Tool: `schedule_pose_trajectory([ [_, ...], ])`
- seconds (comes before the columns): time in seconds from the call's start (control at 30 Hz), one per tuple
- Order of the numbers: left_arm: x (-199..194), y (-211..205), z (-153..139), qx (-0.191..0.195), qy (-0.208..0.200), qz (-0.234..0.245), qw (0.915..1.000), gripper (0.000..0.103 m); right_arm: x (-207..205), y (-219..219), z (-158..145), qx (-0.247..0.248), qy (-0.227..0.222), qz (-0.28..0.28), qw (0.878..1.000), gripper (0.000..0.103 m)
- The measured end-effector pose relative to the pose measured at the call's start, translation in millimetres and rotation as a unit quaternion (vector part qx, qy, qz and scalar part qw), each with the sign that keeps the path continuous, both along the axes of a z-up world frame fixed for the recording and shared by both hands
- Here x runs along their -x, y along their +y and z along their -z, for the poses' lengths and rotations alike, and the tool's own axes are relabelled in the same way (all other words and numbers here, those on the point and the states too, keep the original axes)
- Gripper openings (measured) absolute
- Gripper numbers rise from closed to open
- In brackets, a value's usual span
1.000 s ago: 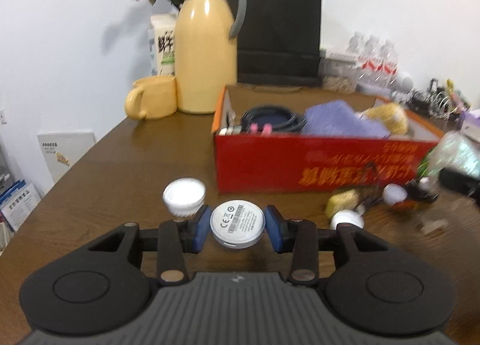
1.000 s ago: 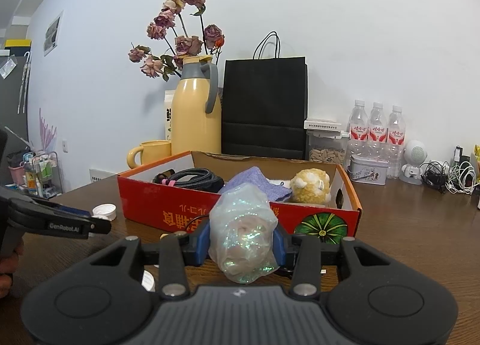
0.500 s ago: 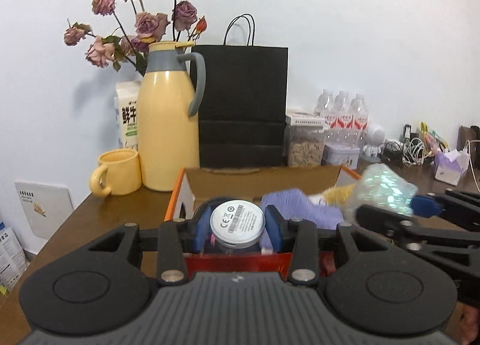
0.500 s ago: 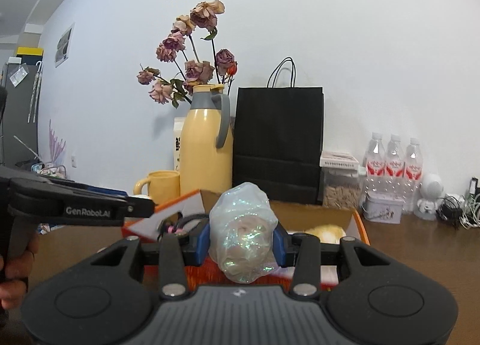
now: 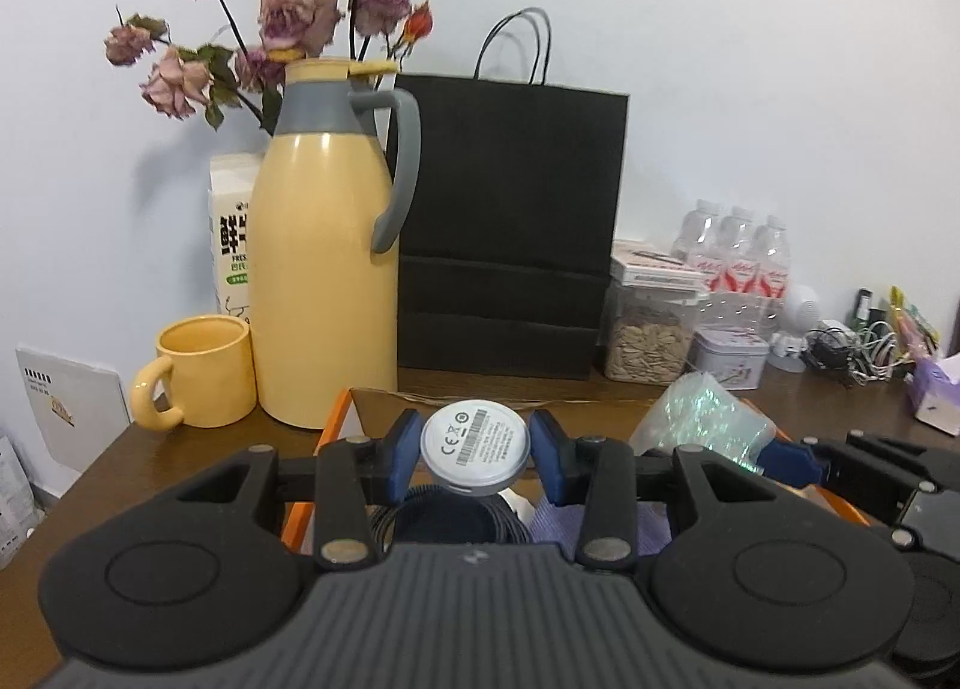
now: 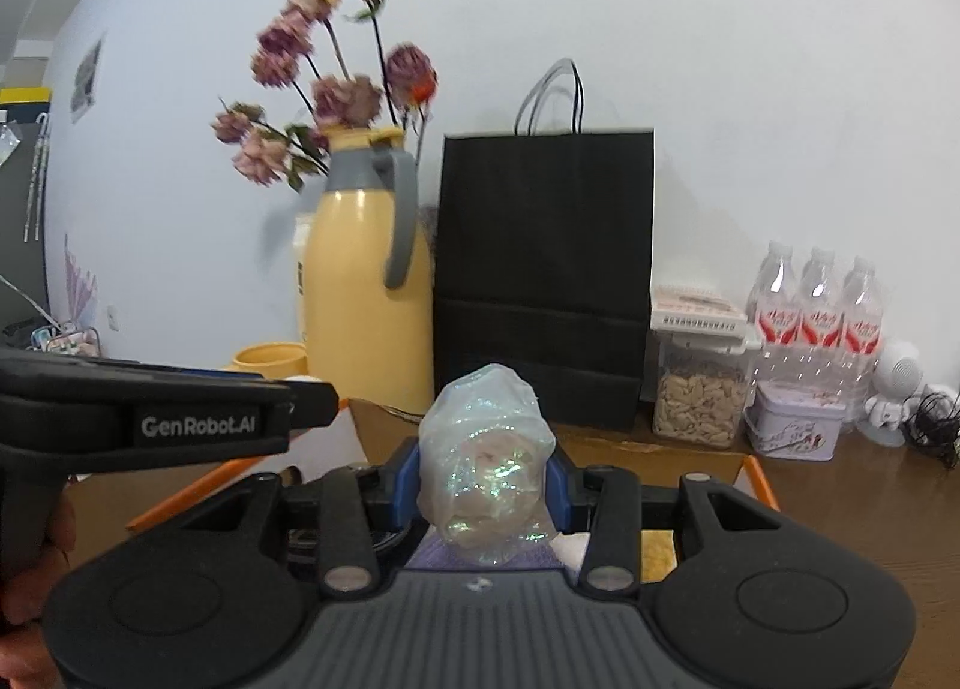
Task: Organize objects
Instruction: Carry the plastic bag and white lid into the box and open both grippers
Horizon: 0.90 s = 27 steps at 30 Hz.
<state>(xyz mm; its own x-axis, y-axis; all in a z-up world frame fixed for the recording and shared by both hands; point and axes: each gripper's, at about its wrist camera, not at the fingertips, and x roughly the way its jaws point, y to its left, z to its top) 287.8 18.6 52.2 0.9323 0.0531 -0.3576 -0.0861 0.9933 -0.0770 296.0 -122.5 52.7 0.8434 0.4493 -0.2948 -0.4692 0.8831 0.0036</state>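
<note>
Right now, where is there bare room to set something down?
Bare table left of the box, in front of the mug; more bare table right of the box, before the tin. Inside the box, the black cable and purple cloth crowd the near end.

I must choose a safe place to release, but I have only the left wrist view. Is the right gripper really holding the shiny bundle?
Observer: Yes. The right gripper is shut on the shiny bundle, with one blue pad on each side.
Operator: What lies in the box near it?
Observer: A yellow thing lies in the box, to the right of the purple cloth.
Operator: Where is my left gripper?
Observer: The left gripper is to the left of the bundle, with a hand on its handle.
</note>
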Motion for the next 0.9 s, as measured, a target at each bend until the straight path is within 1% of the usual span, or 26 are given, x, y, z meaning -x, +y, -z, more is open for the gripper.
schedule_pose_trajectory([
  [0.13, -22.9, 3.3, 9.4, 0.008, 0.016, 0.000, 0.9998, 0.040, -23.4, 4.1, 9.1, -0.001, 0.024, 0.004, 1.000, 0.040],
  [0.3, -32.3, 3.6, 18.6, 0.005, 0.026, 0.010, 0.9996, 0.040, -34.2, 1.6, 17.5, -0.003, 0.033, 0.008, 0.999, 0.040],
  [0.37, -31.5, 2.9, 19.9, 0.003, 0.024, 0.013, 0.9996, 0.041, -36.0, -1.1, 17.5, -0.004, 0.037, 0.013, 0.999, 0.045],
  [0.4, -30.8, 2.3, 19.8, 0.000, 0.024, 0.011, 0.9997, 0.043, -36.7, -2.3, 18.0, -0.004, 0.040, 0.018, 0.999, 0.050],
  [0.43, -29.6, 1.7, 19.6, -0.002, 0.023, 0.010, 0.9997, 0.055, -37.0, -3.4, 17.9, -0.002, 0.042, 0.023, 0.999, 0.058],
  [0.47, -28.5, 1.7, 19.2, -0.001, 0.020, 0.010, 0.9997, 0.070, -37.6, -4.3, 17.5, -0.003, 0.045, 0.026, 0.999, 0.063],
  [0.5, -26.4, 1.8, 18.5, -0.001, 0.013, 0.008, 0.9999, 0.078, -37.7, -5.2, 16.8, -0.003, 0.046, 0.029, 0.999, 0.078],
  [0.53, -24.9, 2.0, 17.4, -0.001, 0.007, 0.005, 1.0000, 0.097, -36.9, -5.7, 16.0, -0.002, 0.044, 0.035, 0.998, 0.090],
  [0.57, -23.5, 1.9, 16.4, -0.003, 0.001, 0.001, 1.0000, 0.103, -36.0, -6.3, 15.0, 0.000, 0.040, 0.040, 0.998, 0.093],
  [0.6, -21.2, 1.3, 15.5, -0.006, -0.008, -0.004, 0.9999, 0.103, -35.2, -7.1, 14.1, -0.001, 0.038, 0.041, 0.998, 0.100],
  [0.63, -20.6, 0.8, 14.7, -0.009, -0.009, -0.007, 0.9999, 0.103, -35.1, -8.1, 13.2, -0.005, 0.039, 0.040, 0.998, 0.103],
  [0.9, -20.3, 1.9, 13.5, -0.006, -0.008, -0.008, 0.9999, 0.103, -33.8, -8.9, 11.2, -0.005, 0.041, 0.038, 0.998, 0.103],
])
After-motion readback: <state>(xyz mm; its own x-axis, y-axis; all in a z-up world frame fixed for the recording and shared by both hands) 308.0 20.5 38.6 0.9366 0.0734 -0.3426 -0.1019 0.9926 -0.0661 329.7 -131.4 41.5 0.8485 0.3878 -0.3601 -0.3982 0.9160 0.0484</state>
